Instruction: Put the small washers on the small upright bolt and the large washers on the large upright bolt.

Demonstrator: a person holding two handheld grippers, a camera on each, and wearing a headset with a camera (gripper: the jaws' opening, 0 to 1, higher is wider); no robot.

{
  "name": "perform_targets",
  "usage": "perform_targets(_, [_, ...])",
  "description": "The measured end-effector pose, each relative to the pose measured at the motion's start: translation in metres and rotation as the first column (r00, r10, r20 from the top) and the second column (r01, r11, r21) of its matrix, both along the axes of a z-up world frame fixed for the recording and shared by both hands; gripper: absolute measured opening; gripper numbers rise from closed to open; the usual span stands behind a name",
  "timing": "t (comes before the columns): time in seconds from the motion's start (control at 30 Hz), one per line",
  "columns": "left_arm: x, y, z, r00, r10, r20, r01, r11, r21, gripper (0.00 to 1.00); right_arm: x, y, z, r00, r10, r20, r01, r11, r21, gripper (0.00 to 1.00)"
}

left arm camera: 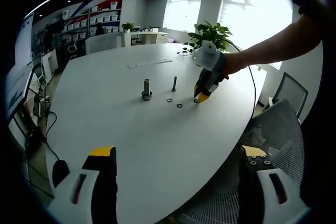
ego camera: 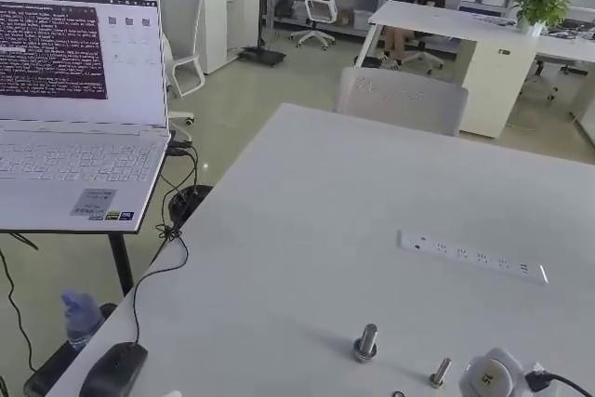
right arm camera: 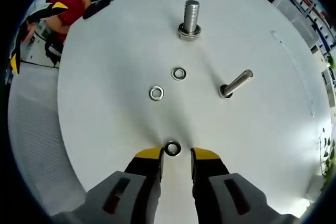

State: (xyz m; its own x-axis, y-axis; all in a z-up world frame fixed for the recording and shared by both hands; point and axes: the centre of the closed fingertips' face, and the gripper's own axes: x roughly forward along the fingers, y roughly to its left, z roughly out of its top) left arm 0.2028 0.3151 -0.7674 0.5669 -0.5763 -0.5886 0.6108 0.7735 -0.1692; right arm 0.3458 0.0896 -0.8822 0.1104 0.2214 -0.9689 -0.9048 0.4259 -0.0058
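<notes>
- While the left gripper (left arm camera: 177, 153) hangs wide open, well apart from the work, we have no steadying hand.
- Right gripper (right arm camera: 175, 157), jaws parted around a washer (right arm camera: 171, 148) lying flat on the table (right arm camera: 105, 129): closing may skid it away.
- Small upright bolt (right arm camera: 235, 84), beyond: we may misjudge washer size.

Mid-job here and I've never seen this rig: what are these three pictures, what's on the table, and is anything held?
No robot here: a person holds a pair of tongs in each hand. The head view comes from a headset, looking down at the white table, with a power strip on it and a laptop beside it. Each round picture comes from a camera riding on one pair of tongs. The left tongs hang wide open over the table's edge, holding nothing. The right tongs are low over the table, open, one washer lying between their tips, not gripped. A second washer and a third washer lie loose before the large bolt and small bolt, both standing.
</notes>
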Motion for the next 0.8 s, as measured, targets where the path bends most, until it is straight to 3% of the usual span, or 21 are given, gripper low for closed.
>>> perform_targets(0.4, [0.0028,-0.0013,-0.0002,1.0,-0.002,-0.002,0.002,1.0,-0.002,0.95,-0.0027,0.0015,0.0012,1.0,-0.019,0.018,0.019,1.0,0.006,0.19])
perform_targets(0.8, [0.0009,-0.001,-0.0005,1.0,0.0,-0.004,0.0,1.0,0.003,0.92,-0.0034,0.0029,0.0001,1.0,0.014,0.019,-0.013,0.999,-0.039,0.14])
